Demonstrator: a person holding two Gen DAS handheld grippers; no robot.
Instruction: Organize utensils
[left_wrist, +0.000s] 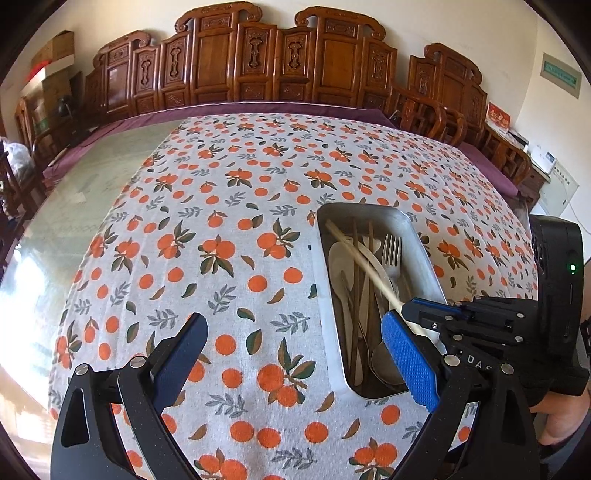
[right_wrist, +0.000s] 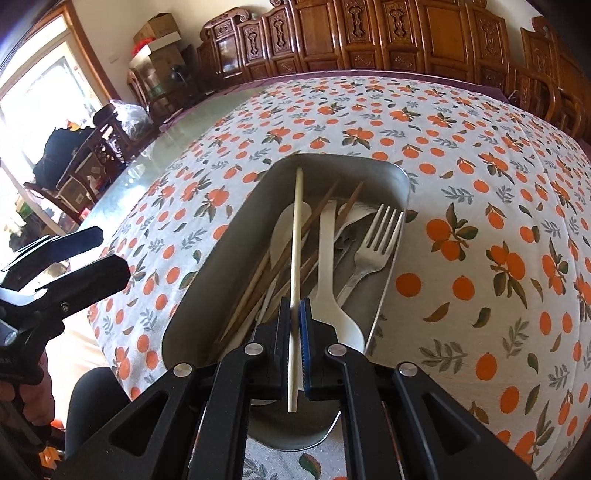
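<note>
A metal tray (right_wrist: 400, 184) (left_wrist: 417, 229) on the orange-print tablecloth holds several utensils: brown chopsticks (right_wrist: 280, 258), a white plastic spoon (right_wrist: 327, 258), a metal fork (right_wrist: 376, 240) (left_wrist: 392, 254). My right gripper (right_wrist: 294, 306) (left_wrist: 404, 310) is shut on a pale chopstick (right_wrist: 296, 236) (left_wrist: 364, 264), which slants over the tray with its far tip near the tray's far end. My left gripper (left_wrist: 291, 332) stands open just left of the tray, nothing between its fingers; one of its fingers (right_wrist: 79, 278) shows at the left of the right wrist view.
The tablecloth (left_wrist: 240, 221) covers most of a glass-topped table (left_wrist: 92, 184). Carved wooden chairs (left_wrist: 258, 62) line the far side. A person's hand (left_wrist: 561, 417) grips the right tool. Boxes and a chair stand at the far left (right_wrist: 155, 44).
</note>
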